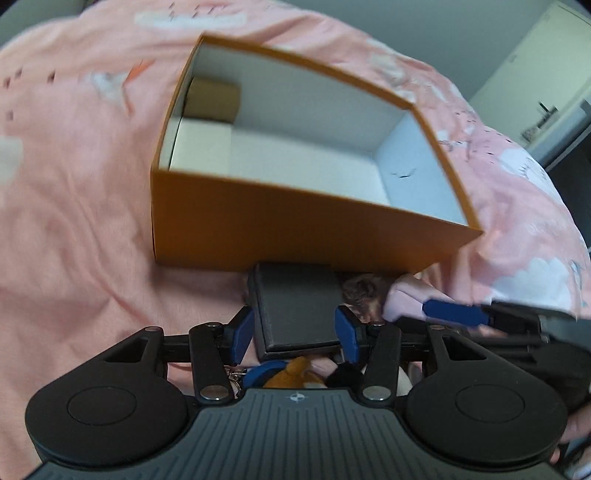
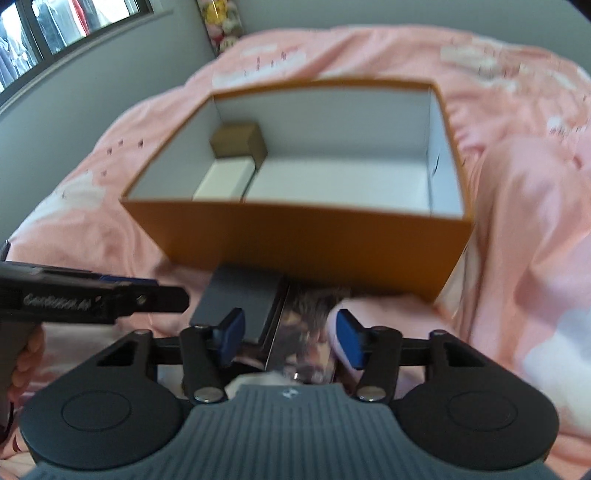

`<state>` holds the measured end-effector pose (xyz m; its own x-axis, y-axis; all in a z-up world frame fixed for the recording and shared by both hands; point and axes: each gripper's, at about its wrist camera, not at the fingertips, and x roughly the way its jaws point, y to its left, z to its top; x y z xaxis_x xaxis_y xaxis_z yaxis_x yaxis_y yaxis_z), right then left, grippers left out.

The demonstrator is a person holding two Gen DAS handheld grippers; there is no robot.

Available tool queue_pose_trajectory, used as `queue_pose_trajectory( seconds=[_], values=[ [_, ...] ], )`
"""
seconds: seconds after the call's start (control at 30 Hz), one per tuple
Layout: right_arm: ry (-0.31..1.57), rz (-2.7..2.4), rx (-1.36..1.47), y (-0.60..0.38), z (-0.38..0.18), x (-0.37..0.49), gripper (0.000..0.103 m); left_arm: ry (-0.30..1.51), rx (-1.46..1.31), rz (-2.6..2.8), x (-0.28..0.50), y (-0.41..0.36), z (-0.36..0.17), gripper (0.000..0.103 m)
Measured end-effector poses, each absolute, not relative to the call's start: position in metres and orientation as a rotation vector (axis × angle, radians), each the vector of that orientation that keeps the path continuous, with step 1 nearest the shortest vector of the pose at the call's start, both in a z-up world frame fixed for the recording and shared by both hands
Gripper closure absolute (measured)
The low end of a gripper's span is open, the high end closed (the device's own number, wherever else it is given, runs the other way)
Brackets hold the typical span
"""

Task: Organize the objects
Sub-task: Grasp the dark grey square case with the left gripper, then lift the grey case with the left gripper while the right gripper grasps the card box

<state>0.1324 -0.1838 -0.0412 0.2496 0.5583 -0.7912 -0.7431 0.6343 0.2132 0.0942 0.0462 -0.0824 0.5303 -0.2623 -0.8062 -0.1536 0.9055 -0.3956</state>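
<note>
An open orange box with a white inside lies on the pink bedding; it also shows in the right wrist view. Inside its left end are a brown small box and a white small box. A dark grey flat box lies before the orange box. My left gripper straddles it, jaws open, pads not clearly touching. My right gripper is open over a picture card beside the grey box.
Pink patterned bedding covers everything around. A plush toy and keychain lie under my left gripper. A pale pink object lies right of the grey box. A window and grey wall are behind.
</note>
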Motion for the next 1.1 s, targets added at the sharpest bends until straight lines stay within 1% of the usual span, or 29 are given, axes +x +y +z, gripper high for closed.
queue_pose_trajectory(
  seconds=[0.07, 0.13, 0.37, 0.6, 0.7, 0.77, 0.83, 0.93, 1.1],
  values=[
    [1.020, 0.895, -0.222, -0.182, -0.050, 0.135, 0.053, 1.050, -0.518, -0.061, 0.100, 0.051, -0.093, 0.040],
    [1.056, 0.890, -0.228, -0.180, -0.057, 0.138, 0.053, 1.068, -0.575, -0.070, 0.106, 0.055, -0.102, 0.031],
    [1.072, 0.887, -0.286, -0.172, -0.062, 0.137, 0.053, 1.159, -0.699, -0.033, 0.125, 0.064, -0.135, 0.026],
    [1.116, 0.919, -0.302, -0.164, -0.068, 0.140, 0.054, 1.193, -0.793, -0.073, 0.132, 0.067, -0.154, 0.023],
    [1.126, 0.924, -0.313, -0.161, -0.071, 0.141, 0.054, 1.197, -0.808, -0.066, 0.133, 0.068, -0.154, 0.027],
    [1.127, 0.925, -0.323, -0.160, -0.071, 0.141, 0.054, 1.191, -0.801, -0.058, 0.129, 0.068, -0.150, 0.033],
    [1.127, 0.923, -0.328, -0.160, -0.071, 0.140, 0.054, 1.172, -0.788, -0.058, 0.123, 0.068, -0.143, 0.042],
    [1.127, 0.918, -0.345, -0.158, -0.072, 0.139, 0.054, 1.141, -0.754, -0.054, 0.112, 0.067, -0.131, 0.051],
    [1.116, 0.898, -0.434, -0.150, -0.074, 0.133, 0.054, 1.063, -0.604, -0.034, 0.092, 0.057, -0.097, 0.057]
  ],
)
